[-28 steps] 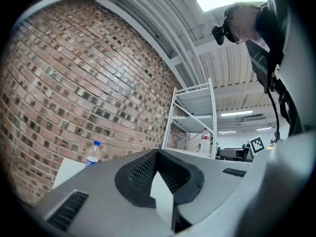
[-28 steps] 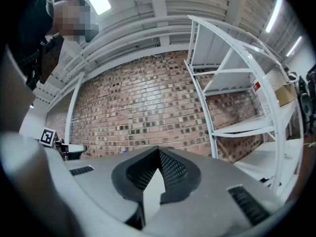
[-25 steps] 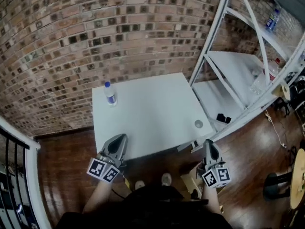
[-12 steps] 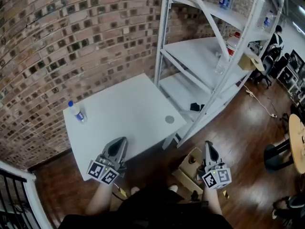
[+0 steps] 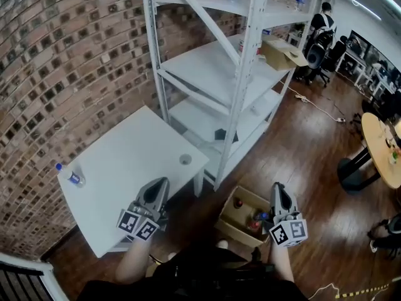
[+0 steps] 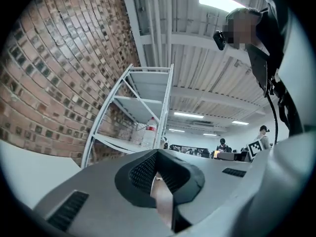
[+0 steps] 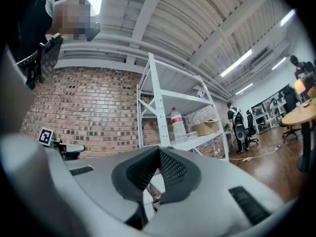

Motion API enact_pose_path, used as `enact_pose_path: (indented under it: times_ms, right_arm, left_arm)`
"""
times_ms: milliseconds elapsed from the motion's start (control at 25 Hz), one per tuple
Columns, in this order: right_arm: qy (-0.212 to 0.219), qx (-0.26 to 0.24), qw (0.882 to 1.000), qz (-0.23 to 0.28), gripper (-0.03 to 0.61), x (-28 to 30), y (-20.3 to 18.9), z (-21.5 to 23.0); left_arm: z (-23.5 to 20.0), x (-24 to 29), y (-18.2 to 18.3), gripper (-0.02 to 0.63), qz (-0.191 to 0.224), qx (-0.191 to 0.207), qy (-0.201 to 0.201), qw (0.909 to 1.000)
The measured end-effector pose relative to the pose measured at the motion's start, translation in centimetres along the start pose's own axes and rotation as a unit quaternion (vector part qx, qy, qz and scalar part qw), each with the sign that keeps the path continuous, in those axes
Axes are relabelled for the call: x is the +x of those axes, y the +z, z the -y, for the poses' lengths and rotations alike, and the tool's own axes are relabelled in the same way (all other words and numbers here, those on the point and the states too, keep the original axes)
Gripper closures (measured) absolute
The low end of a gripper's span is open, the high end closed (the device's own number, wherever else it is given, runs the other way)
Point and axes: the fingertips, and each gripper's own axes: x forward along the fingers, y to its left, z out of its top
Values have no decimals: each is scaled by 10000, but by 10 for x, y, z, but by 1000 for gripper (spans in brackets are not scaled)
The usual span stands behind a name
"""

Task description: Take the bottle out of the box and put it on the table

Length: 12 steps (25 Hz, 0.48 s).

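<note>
An open cardboard box (image 5: 227, 217) stands on the wooden floor right of the white table (image 5: 125, 168). Bottles lie inside it, one with a red cap (image 5: 238, 202). A clear bottle with a blue cap (image 5: 70, 177) stands at the table's far left corner. My left gripper (image 5: 161, 182) is shut and empty, over the table's near edge. My right gripper (image 5: 276, 187) is also shut and empty, above the box's right side. In the left gripper view the left gripper (image 6: 158, 153) points at the shelving. The right gripper (image 7: 159, 150) points there too in its own view.
A tall white metal shelf rack (image 5: 213, 74) stands behind the table and box, holding a cardboard carton (image 5: 282, 52) and a water bottle (image 7: 177, 125). A small round disc (image 5: 185, 159) lies on the table. A round wooden table (image 5: 382, 149) stands at the right, and a person (image 5: 322, 24) sits far back.
The view has swung to the right: the table and its bottle slid to the left, and the shelf rack and the box on the floor came into sight. Both grippers stayed shut.
</note>
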Motion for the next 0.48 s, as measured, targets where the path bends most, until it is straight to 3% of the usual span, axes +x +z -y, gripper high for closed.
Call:
enact_pose_path:
  times_ms: [480]
  right_arm:
    - [-1154, 88, 9930, 246, 575, -83, 8, 134]
  left_arm:
    - [102, 113, -67, 611, -349, -91, -1134, 9929]
